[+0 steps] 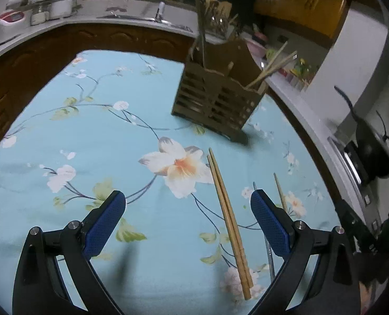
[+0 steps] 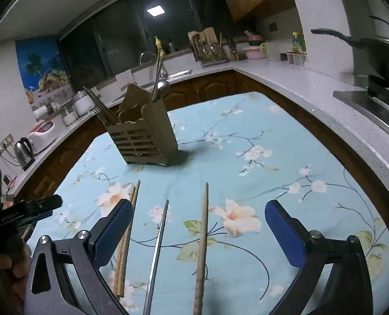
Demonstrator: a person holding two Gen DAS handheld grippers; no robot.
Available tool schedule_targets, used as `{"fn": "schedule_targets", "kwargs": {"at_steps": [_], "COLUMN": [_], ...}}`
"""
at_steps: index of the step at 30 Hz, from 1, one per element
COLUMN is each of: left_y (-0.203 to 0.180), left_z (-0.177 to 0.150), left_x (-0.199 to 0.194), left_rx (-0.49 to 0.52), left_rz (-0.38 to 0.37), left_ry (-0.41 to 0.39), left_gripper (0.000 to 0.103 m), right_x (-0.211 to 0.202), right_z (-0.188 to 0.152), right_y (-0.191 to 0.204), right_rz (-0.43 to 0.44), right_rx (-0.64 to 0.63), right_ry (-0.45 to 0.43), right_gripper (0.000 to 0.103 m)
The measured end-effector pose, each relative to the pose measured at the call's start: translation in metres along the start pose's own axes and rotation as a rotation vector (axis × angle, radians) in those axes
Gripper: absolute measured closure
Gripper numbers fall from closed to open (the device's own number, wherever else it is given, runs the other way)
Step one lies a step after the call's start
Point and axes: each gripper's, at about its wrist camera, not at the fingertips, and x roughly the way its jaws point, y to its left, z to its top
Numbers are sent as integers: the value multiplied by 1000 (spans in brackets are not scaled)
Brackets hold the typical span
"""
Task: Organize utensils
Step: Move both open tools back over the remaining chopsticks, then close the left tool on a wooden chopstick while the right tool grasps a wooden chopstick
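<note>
- bench (image 1: 94, 136) under a pale blue floral cloth carries a slatted wooden holder (image 1: 215, 102) at its far side, with chopsticks and a spoon standing in it.
- left tool (image 1: 187, 216) released, jaws spread wide, hovering; a pair of bamboo chopsticks (image 1: 229, 224) lies between its fingers, untouched.
- right tool (image 2: 198, 232) released too; a dark chopstick (image 2: 202, 244) and a metal chopstick (image 2: 157, 252) lie flat between its fingers, near each other but apart.

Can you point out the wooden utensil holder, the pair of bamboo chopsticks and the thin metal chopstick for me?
Brown slatted wooden utensil holder (image 2: 144, 141), right wrist view, its slatted front.
Pair of pale bamboo chopsticks (image 1: 227, 219), left wrist view, mid-shafts.
Thin silver metal chopstick (image 2: 158, 244), right wrist view, mid-shaft.
</note>
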Motion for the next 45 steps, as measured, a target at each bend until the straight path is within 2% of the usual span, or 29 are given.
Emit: {"fn": "schedule_targets", "kwargs": {"at_steps": [5,8,12,16,18,25,28,32,37,45], "left_y": [-3,-3,-4,-13,-18,-27,-34,-37,-36,-45], "left_z": [3,4,6,12,16,25,28,27,23,33], "left_x": [23,34,48,66,77,116,124,126,122,133], "left_rx": [-4,-6,-7,18,31,59,114,167,222,236], "left_rz": [2,5,8,-1,-6,18,52,87,80,88], "left_ry": [47,74,109,143,161,226,220,213,223,266], "left_gripper": [8,11,19,35,39,54,54,61,62,63], "right_x": [9,16,30,47,56,74,79,89,99,112], "right_z": [2,2,2,1,1,-1,-1,1,1,5], "right_y": [-4,-6,-6,-3,-2,-5,-9,-10,-10,-8], "right_rz": [-3,-7,3,18,22,28,23,20,27,13], "right_rx": [10,11,16,13,12,35,41,38,42,30], "right_ry": [20,42,85,133,163,204,215,234,253,266], "right_gripper": [3,10,22,44,50,50,50,52,53,53]}}
